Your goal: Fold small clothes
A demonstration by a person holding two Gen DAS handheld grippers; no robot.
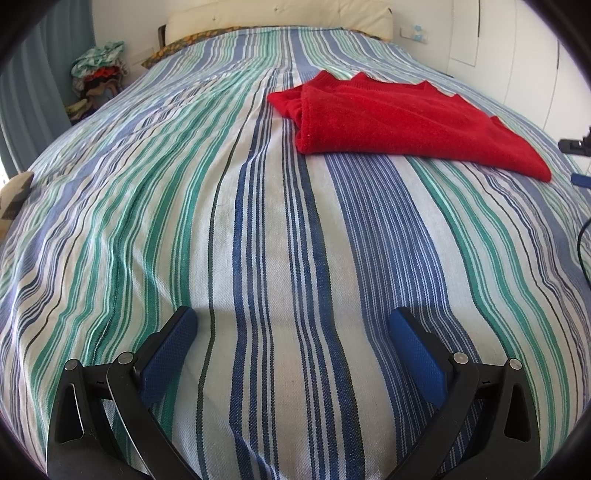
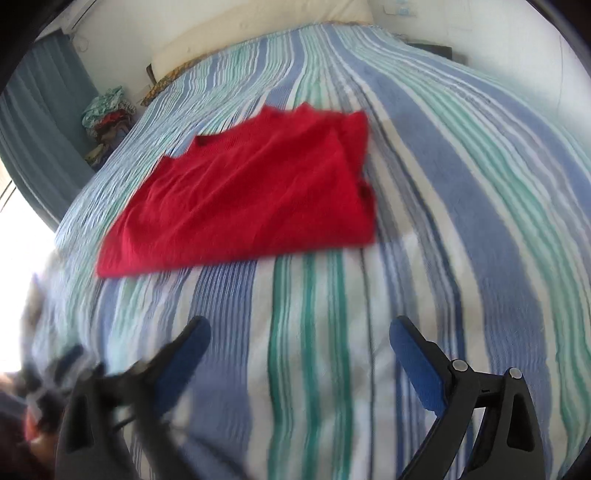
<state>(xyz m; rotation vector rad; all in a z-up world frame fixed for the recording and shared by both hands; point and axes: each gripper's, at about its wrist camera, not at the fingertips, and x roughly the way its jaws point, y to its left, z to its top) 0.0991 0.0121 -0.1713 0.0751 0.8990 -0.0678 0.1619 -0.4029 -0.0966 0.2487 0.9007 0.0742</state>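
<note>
A red knitted garment (image 1: 399, 122) lies folded flat on the striped bedspread (image 1: 221, 221), far right in the left wrist view. My left gripper (image 1: 291, 321) hovers over bare bedspread well short of it, open, nothing between its blue pads (image 1: 170, 350). In the blurred right wrist view the same red garment (image 2: 251, 195) lies ahead and to the left on the bedspread (image 2: 443, 184). My right gripper (image 2: 299, 332) is open and empty, clear of the cloth. A dark part of the right gripper (image 1: 576, 144) shows at the far right edge of the left wrist view.
A pile of mixed clothes (image 1: 99, 74) sits beside the bed at the back left, by a blue-grey curtain (image 1: 33, 92). A cream headboard (image 1: 280, 14) and white wall close the far end. A patterned cushion (image 1: 14, 199) lies at the left edge.
</note>
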